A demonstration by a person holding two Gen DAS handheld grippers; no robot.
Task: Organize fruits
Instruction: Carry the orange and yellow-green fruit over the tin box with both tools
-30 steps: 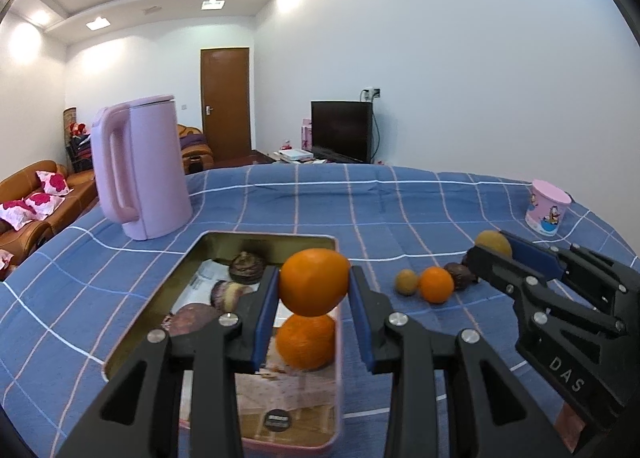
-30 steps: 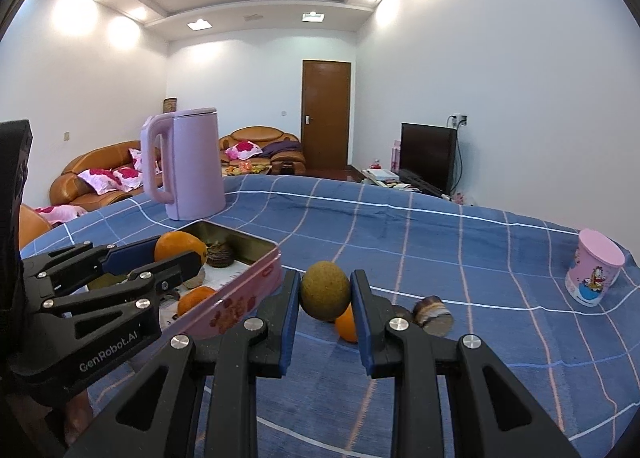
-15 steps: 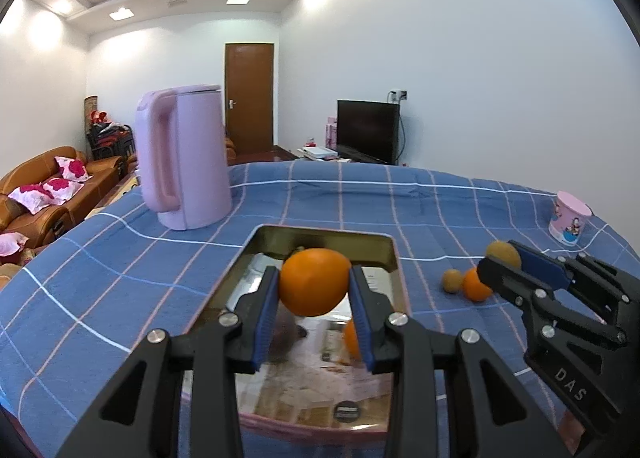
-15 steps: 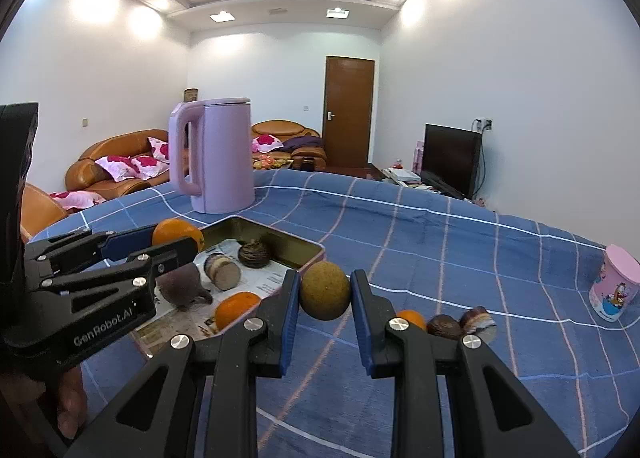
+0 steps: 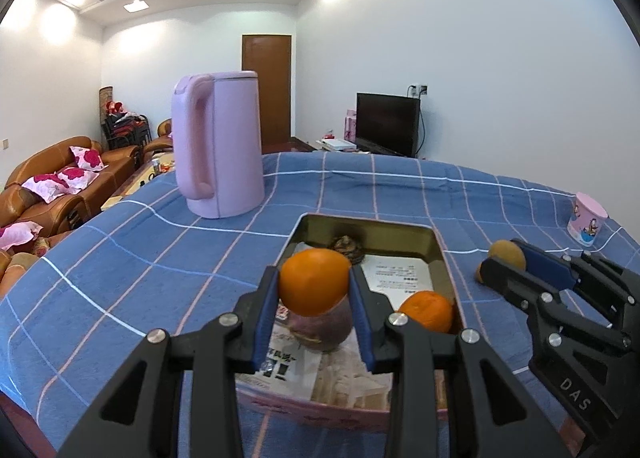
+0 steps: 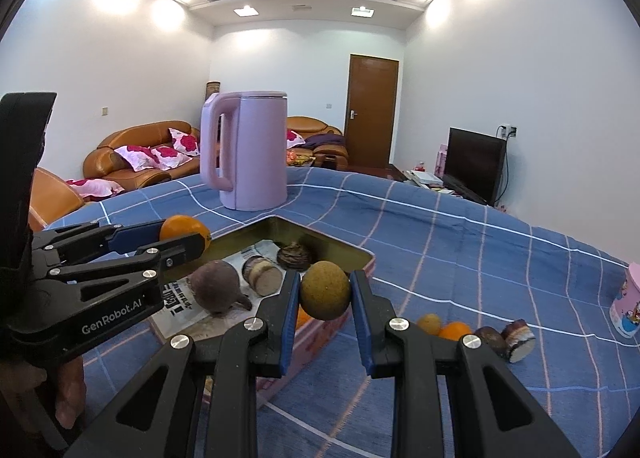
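Observation:
My left gripper (image 5: 315,288) is shut on an orange (image 5: 314,281) and holds it above the near end of a metal tray (image 5: 436,242) lined with paper. In the tray lie another orange (image 5: 427,310), a purple round fruit (image 6: 218,286), a cut brown piece (image 6: 262,274) and a dark scaly fruit (image 6: 295,255). My right gripper (image 6: 325,296) is shut on a brown-green round fruit (image 6: 325,290), above the tray's right rim (image 6: 366,258). Several small fruits (image 6: 456,329) lie on the cloth to the right.
A tall pink kettle (image 5: 218,145) stands on the blue checked tablecloth (image 5: 140,258) behind the tray. A pink printed cup (image 5: 586,219) stands at the far right. A sofa and a TV are beyond the table.
Both grippers have moved left over the table with their fruits held. The left one now hangs over the tray's near end; the right one has reached the tray's right rim.

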